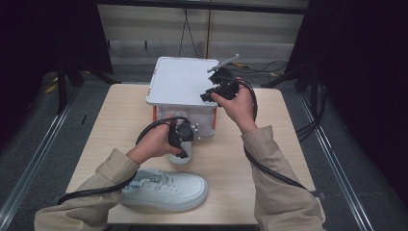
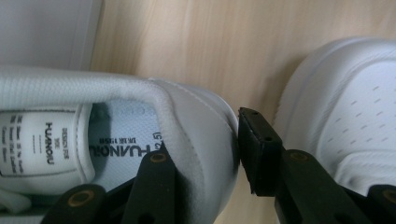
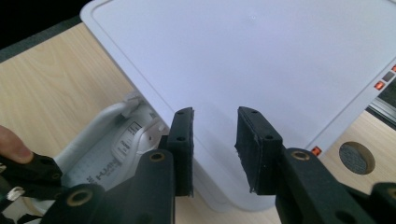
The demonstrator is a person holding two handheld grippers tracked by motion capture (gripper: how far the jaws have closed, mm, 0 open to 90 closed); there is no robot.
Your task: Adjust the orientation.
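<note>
Two white sneakers are on the counter (image 1: 231, 159). One sneaker (image 1: 166, 188) lies on its side near the front edge. The second sneaker (image 1: 182, 153) stands just in front of the box, its heel collar between the jaws of the left gripper (image 1: 182, 137).

There is one storage box (image 1: 185, 82), with one white lid on top and orange latches at its corners.

Two grippers are in use, one in each of the person's two hands: the left one at the sneaker and the right gripper (image 1: 219, 86) above the lid's right edge, its jaws apart. Each gripper trails one black cable, which makes two cables.

There is one counter, of light wood.
</note>
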